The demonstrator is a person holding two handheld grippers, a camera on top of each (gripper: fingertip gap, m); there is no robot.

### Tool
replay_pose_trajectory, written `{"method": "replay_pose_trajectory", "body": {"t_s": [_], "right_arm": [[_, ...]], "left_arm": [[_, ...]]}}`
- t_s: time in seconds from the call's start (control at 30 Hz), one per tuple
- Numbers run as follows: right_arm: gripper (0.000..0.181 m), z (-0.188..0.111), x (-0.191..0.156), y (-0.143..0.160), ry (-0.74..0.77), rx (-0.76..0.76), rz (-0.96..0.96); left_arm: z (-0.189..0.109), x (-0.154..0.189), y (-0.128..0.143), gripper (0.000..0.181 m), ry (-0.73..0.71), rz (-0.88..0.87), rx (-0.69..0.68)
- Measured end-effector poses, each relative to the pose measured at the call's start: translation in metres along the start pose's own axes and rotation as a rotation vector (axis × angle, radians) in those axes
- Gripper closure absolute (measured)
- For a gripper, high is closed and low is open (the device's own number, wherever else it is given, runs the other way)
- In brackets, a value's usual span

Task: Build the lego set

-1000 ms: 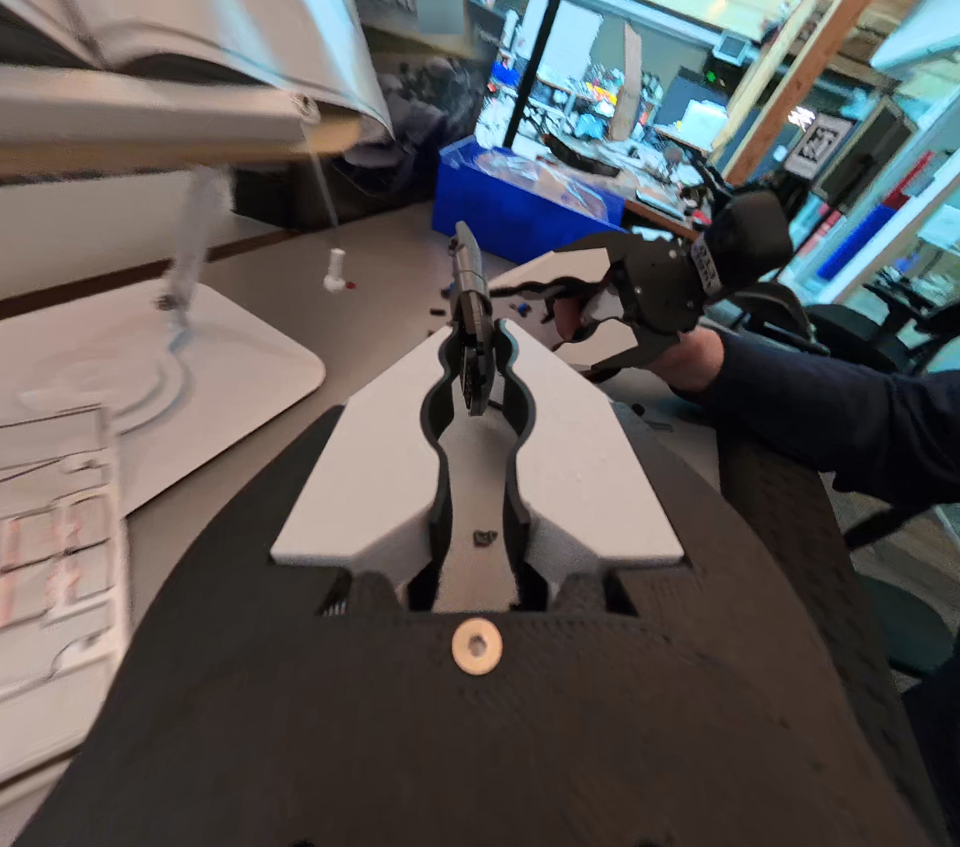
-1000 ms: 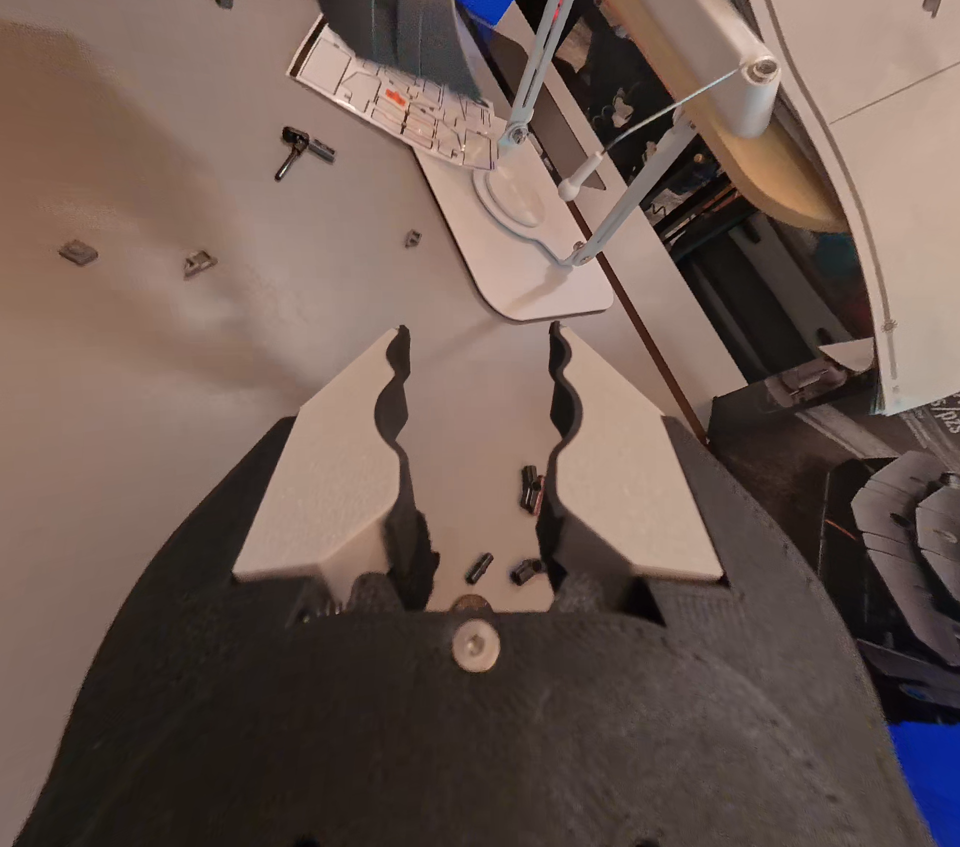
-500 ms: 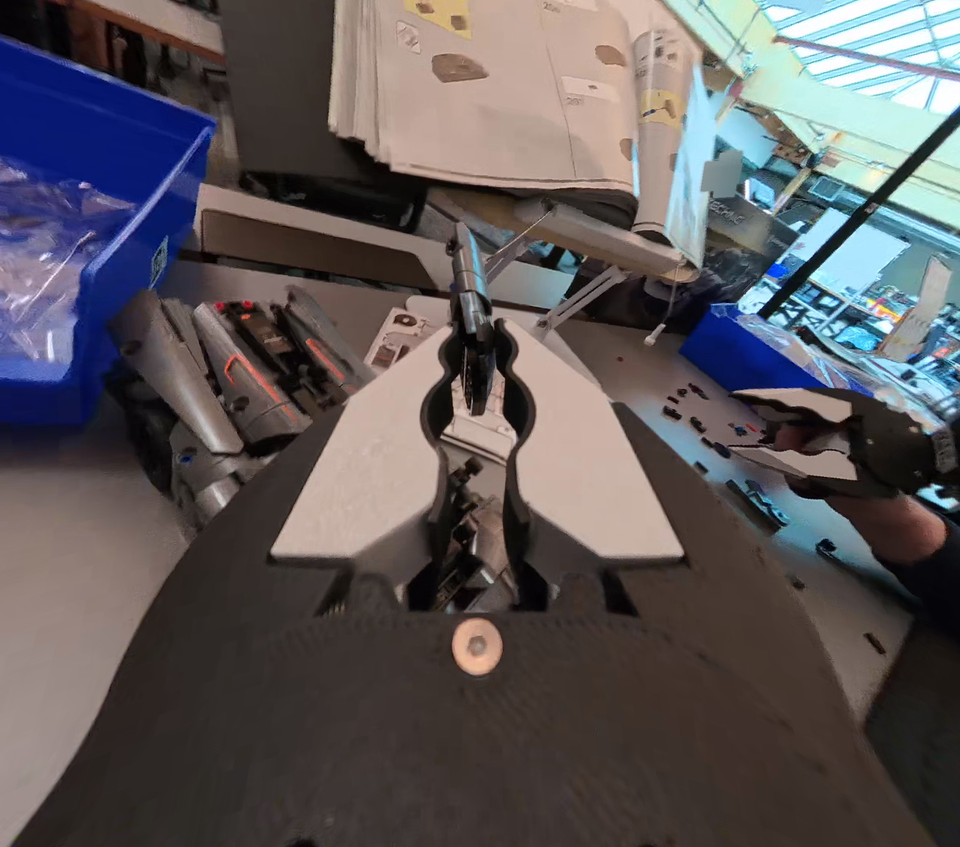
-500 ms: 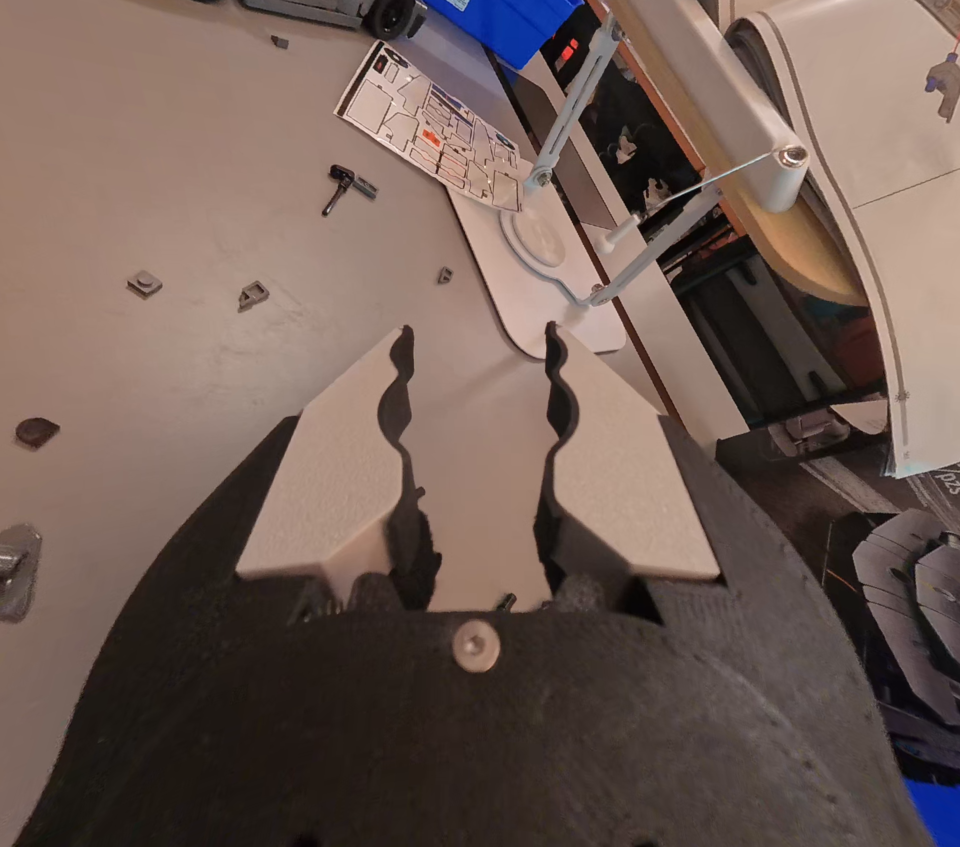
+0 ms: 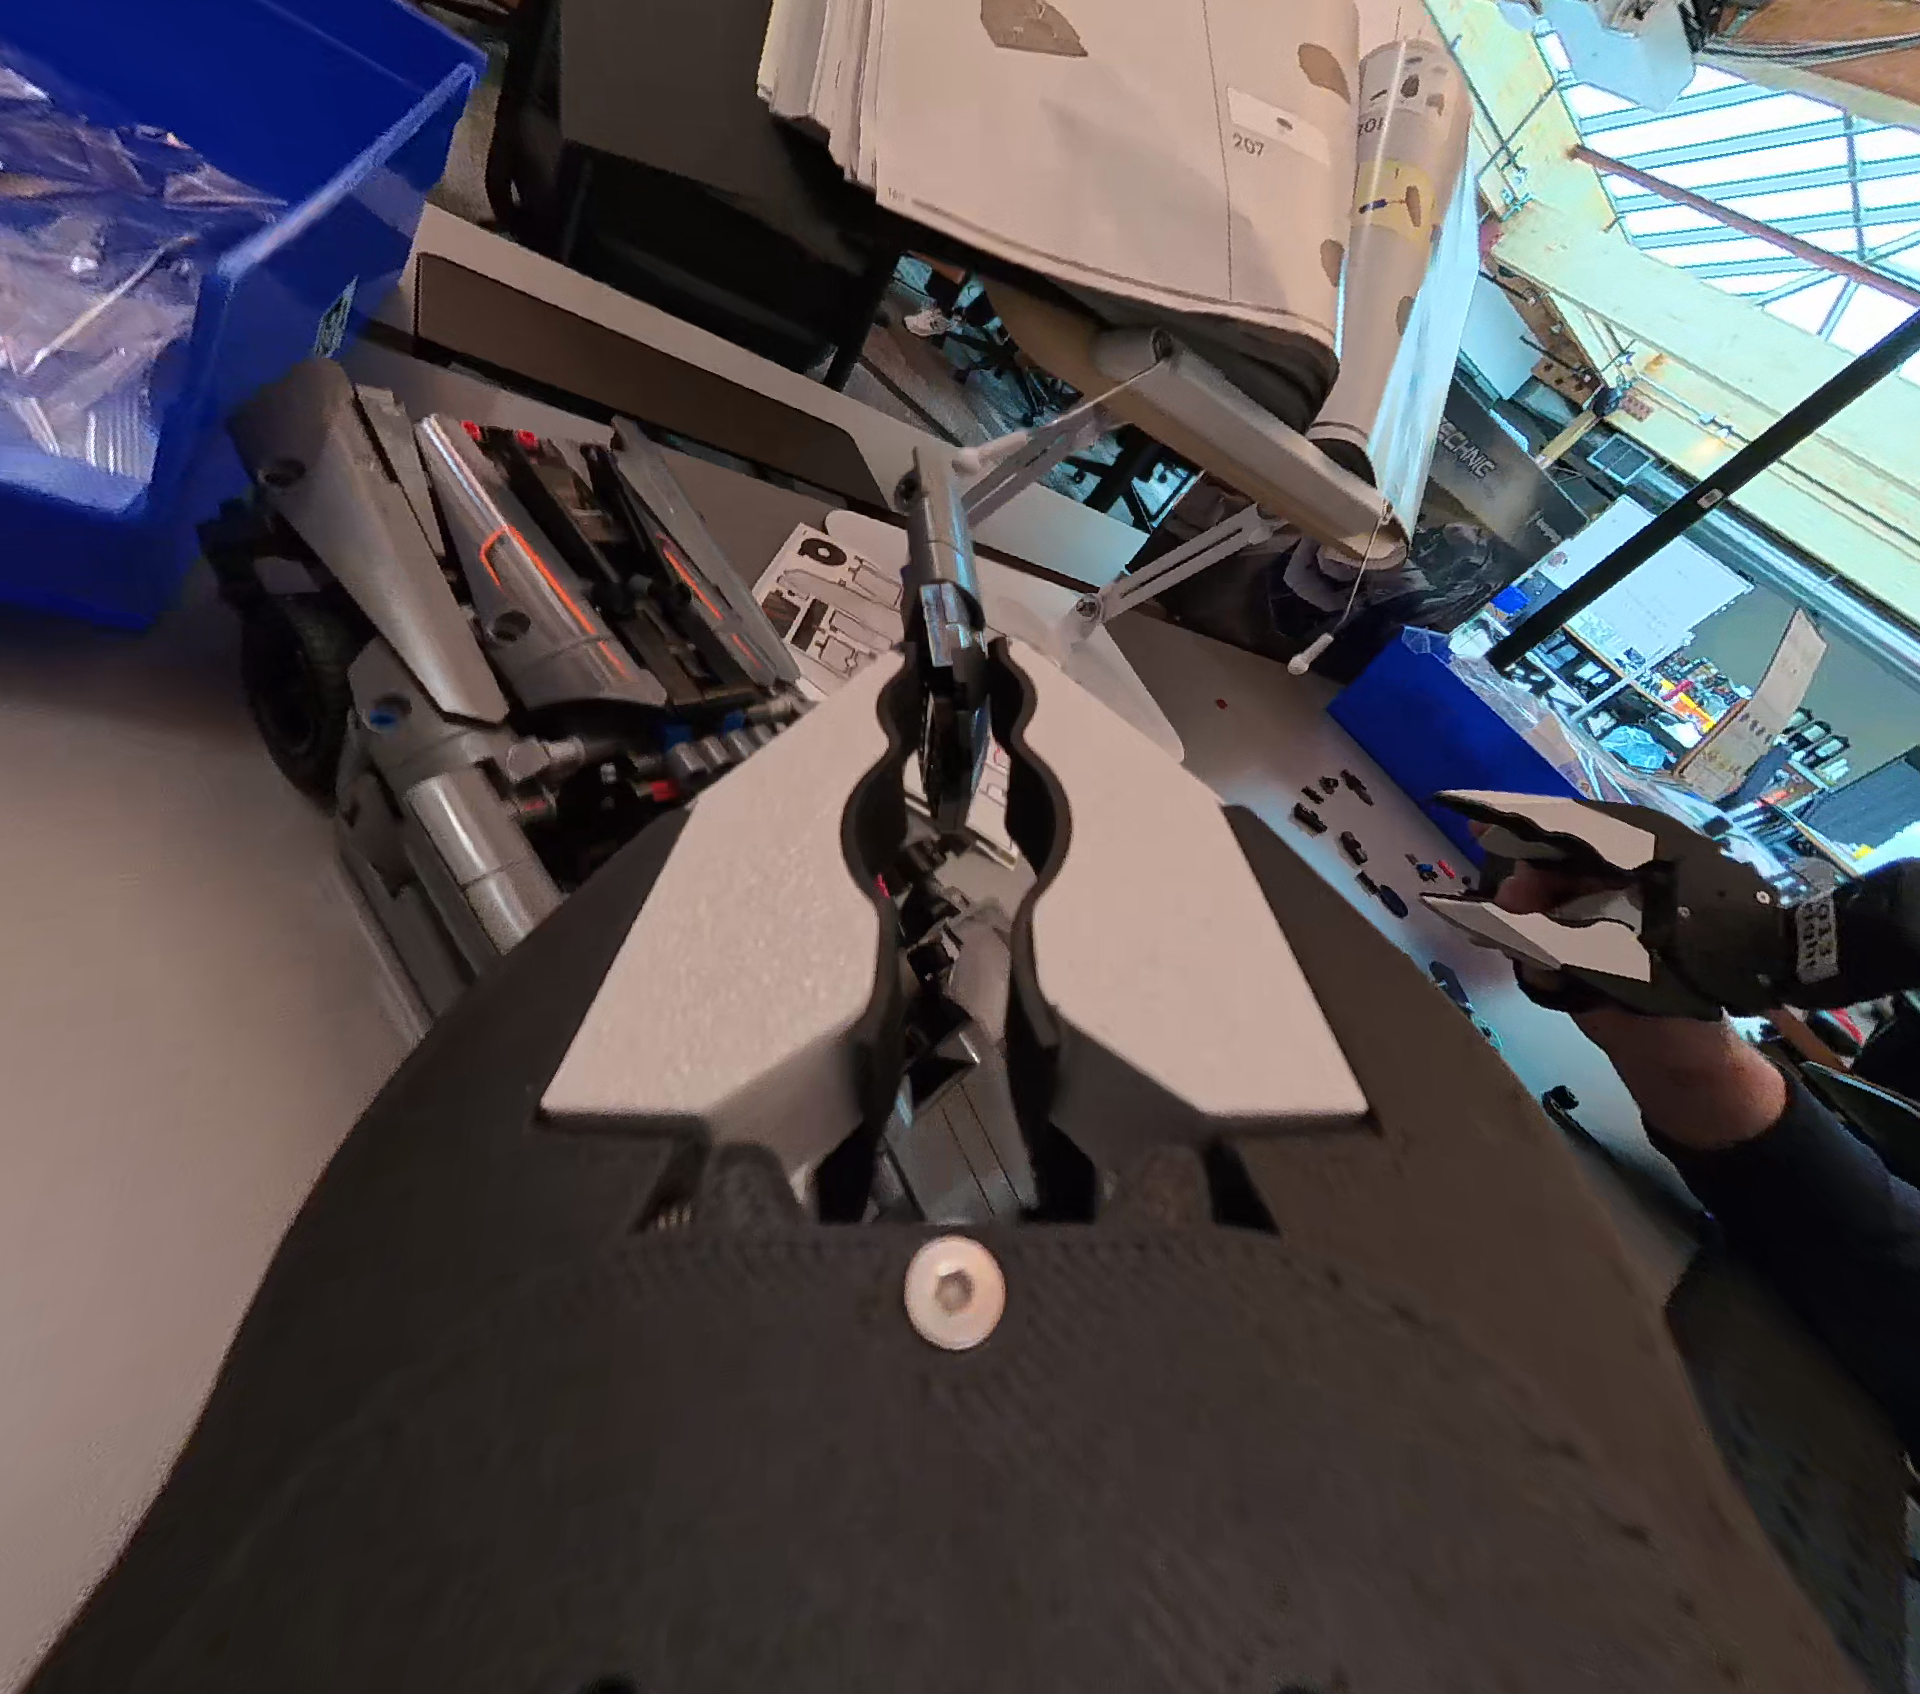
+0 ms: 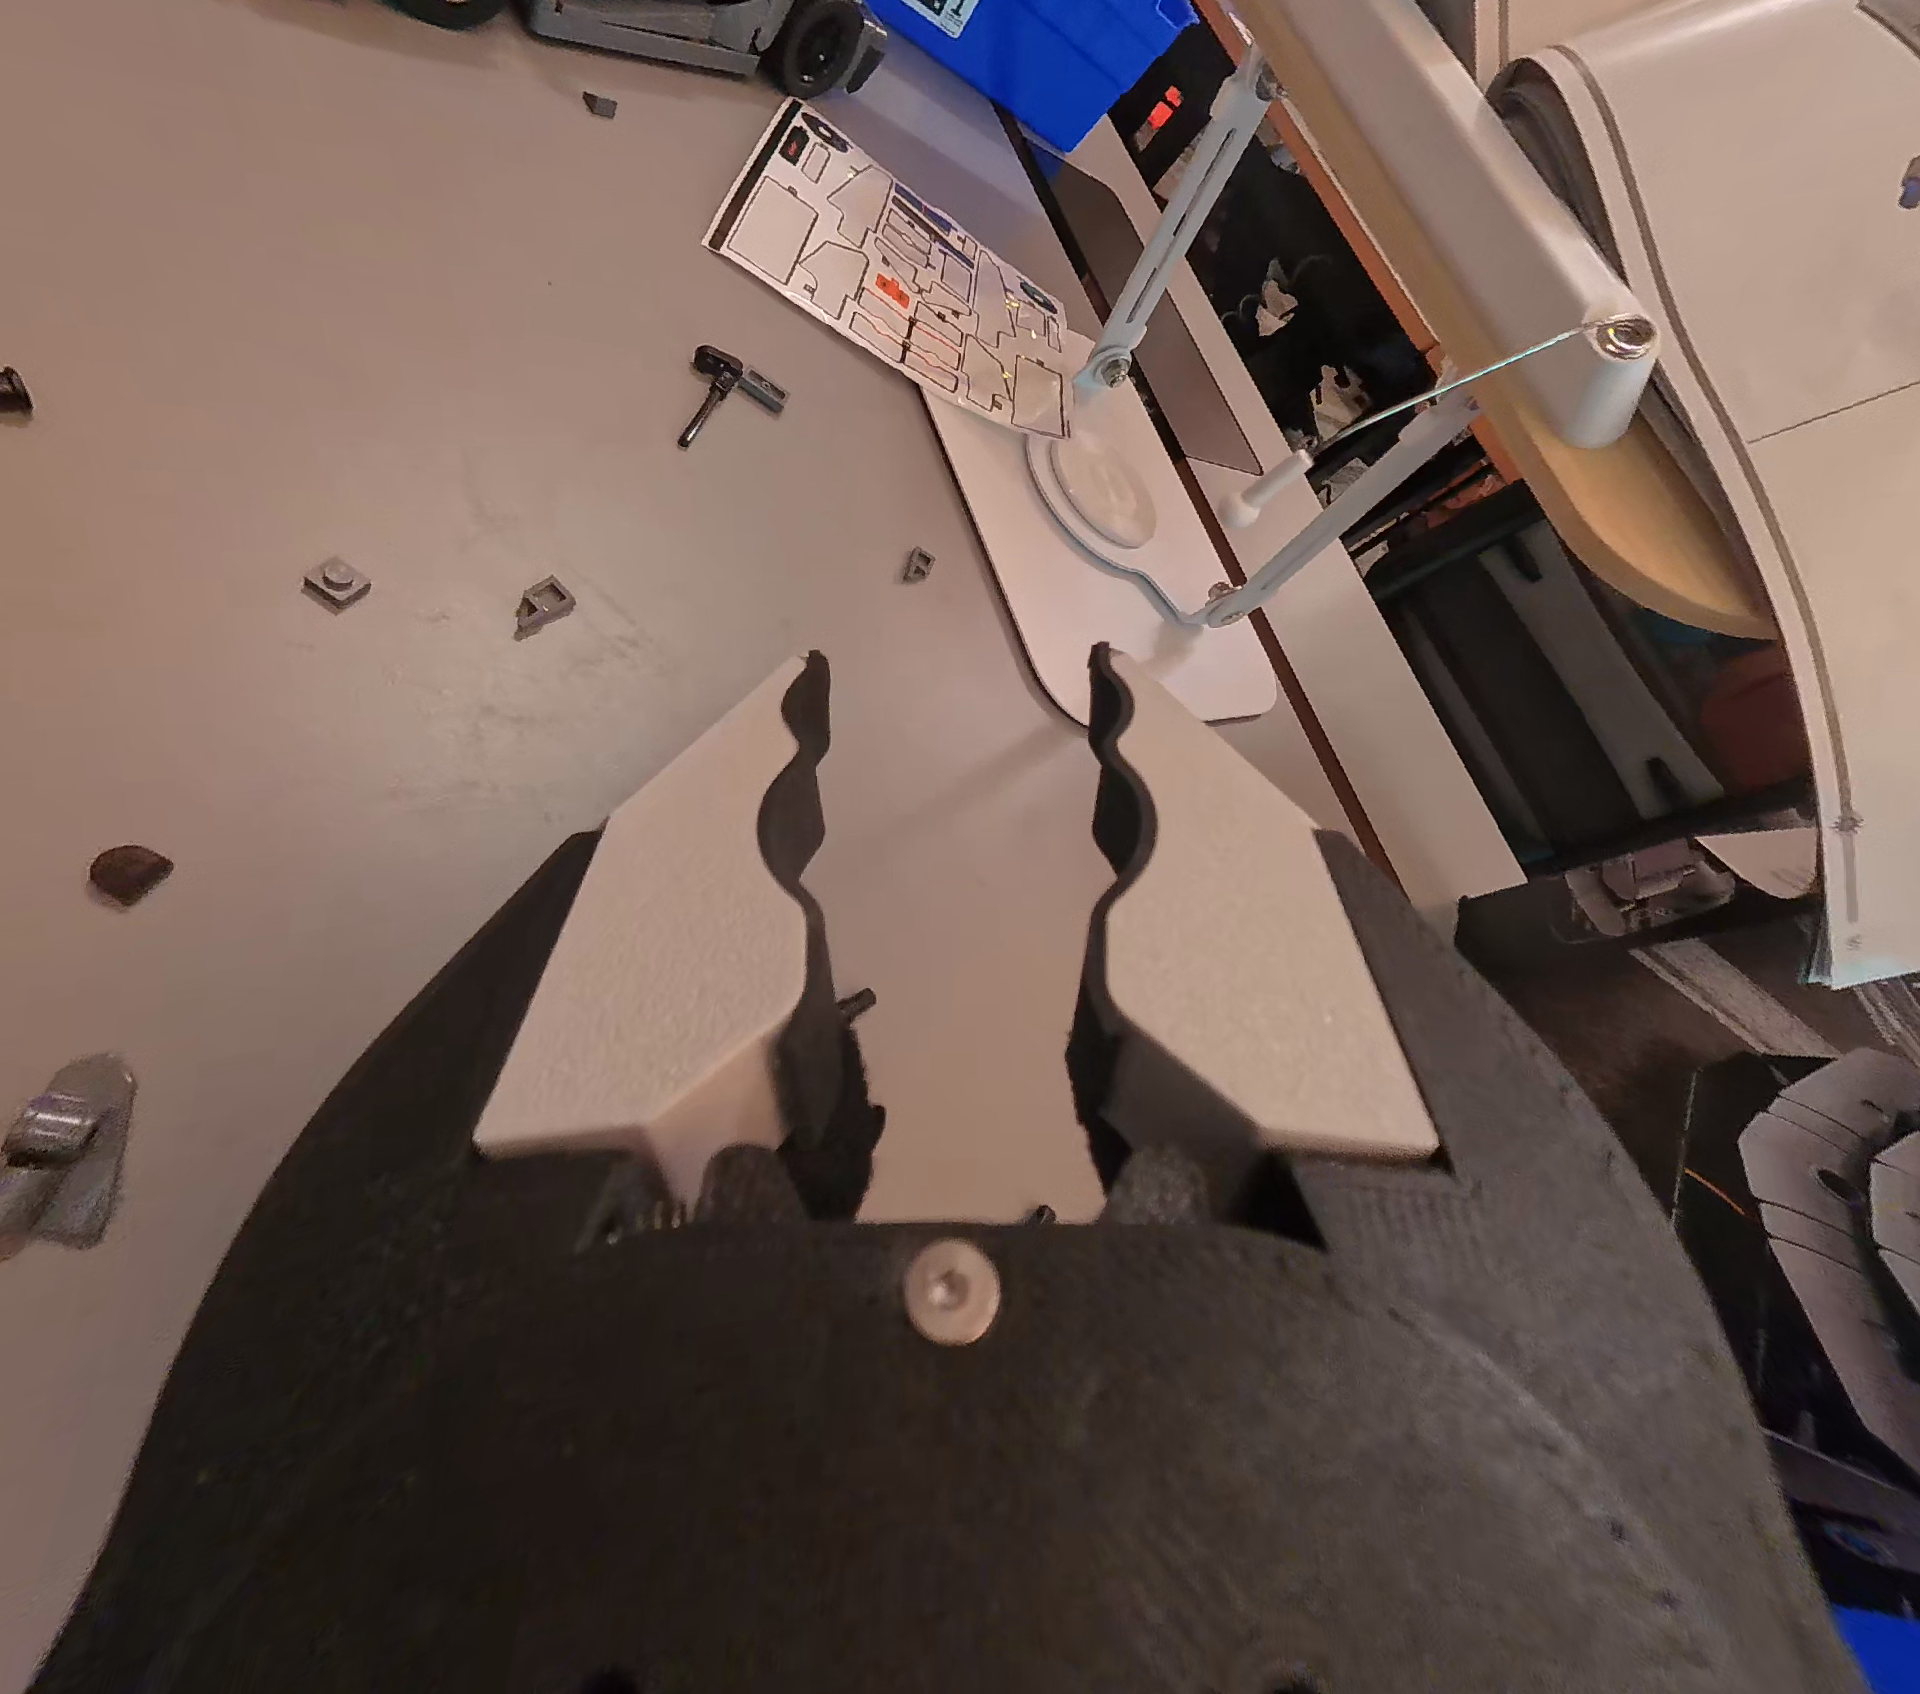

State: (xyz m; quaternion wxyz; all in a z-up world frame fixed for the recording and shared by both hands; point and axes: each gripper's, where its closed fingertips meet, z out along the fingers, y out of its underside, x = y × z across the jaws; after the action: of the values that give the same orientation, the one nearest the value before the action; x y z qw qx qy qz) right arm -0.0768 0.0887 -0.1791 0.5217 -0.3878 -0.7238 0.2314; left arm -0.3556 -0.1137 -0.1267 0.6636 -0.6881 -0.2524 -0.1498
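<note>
Left gripper (image 5: 951, 688) pinches a slim piece (image 5: 940, 574) pointing forward; car (image 5: 540, 605) sits ahead-left; right gripper (image 6: 956, 678) spread wide, holding nothing.

**Matt plastic, glossy paper, bare metal**

The left tool (image 5: 948, 668) has matt, grainy black plastic with pale, finely textured fingers (image 5: 769, 906) and a bright metal screw (image 5: 953, 1295). It pinches a glossy dark plastic piece (image 5: 940, 595). The surface (image 6: 312, 314) is smooth and matt. The sticker sheet (image 6: 894, 283) looks shiny, the booklet (image 5: 1091, 34) is matt paper, and the bin (image 5: 208, 210) is glossy blue plastic.
</note>
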Motion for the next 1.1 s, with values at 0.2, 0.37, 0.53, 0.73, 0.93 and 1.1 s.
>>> {"method": "replay_pose_trajectory", "body": {"t_s": [0.2,0.37,0.53,0.73,0.93,1.1], "right_arm": [[0.132,0.000,-0.001,-0.001,-0.007,0.002,0.002],[0.132,-0.001,-0.002,-0.002,-0.009,0.005,0.000],[0.133,-0.002,-0.002,-0.003,-0.013,0.009,0.003],[0.133,-0.002,-0.002,-0.004,-0.014,0.010,0.002],[0.133,-0.002,-0.002,-0.004,-0.014,0.008,0.005],[0.133,-0.002,-0.003,-0.005,-0.017,0.009,-0.002]], "left_arm": [[-0.007,0.004,0.015,0.171,-0.016,-0.035,0.001],[-0.005,0.004,0.017,0.171,-0.037,-0.019,0.006],[-0.006,-0.005,0.009,0.171,-0.035,-0.094,0.075],[-0.013,-0.011,-0.005,0.171,0.034,-0.250,0.207],[-0.014,-0.008,-0.008,0.171,0.045,-0.230,0.215],[-0.015,-0.006,-0.010,0.171,0.058,-0.225,0.227]]}}
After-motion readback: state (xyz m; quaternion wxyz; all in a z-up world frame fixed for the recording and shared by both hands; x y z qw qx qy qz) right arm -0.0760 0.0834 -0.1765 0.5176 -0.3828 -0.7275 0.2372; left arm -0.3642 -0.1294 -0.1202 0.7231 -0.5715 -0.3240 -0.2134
